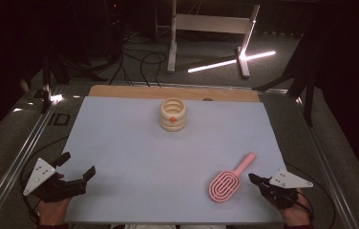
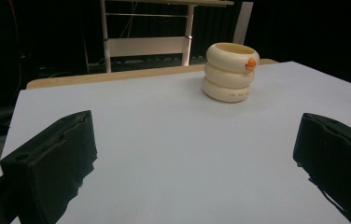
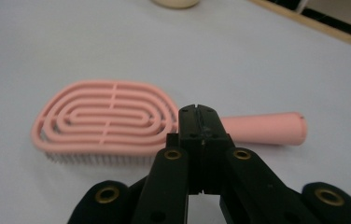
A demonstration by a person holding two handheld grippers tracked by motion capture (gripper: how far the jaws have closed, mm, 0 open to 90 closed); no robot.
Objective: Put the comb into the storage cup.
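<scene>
Pink hairbrush [image 1: 225, 183] lies flat on the pale blue-grey table mat [image 1: 134, 157], near the mat's front right corner, bristles down. Its oval, vented head is nearest the person; its straight handle runs up and to the right, toward the far edge of the mat. In the right gripper view the brush [image 3: 113, 119] lies crosswise just beyond the jaws, head at left, handle at right, with the short bristles visible under the head's near rim.

Right gripper [image 1: 255, 178], held in the person's right hand [image 1: 294, 214], rests at the mat's right front edge, just beside the brush and pointing at it. Its jaws are pressed together with nothing between them; the right gripper view shows the two black tips [image 3: 198, 116] meeting in a single seam in front of the junction of head and handle. Whether the tips touch the brush cannot be told.

Left gripper [image 1: 78, 166], held in the person's left hand [image 1: 53, 210], sits at the mat's left front corner, well apart from the brush. Its jaws stand wide apart and hold nothing; in the left gripper view only bare mat lies between the two black pads [image 2: 52, 158].

Cream ribbed pot [image 1: 173, 114] of three stacked rings, marked with a small orange spot, stands upright near the mat's far edge, roughly centred, well apart from both grippers. Wooden table edge [image 1: 120, 90] shows beyond the mat.
</scene>
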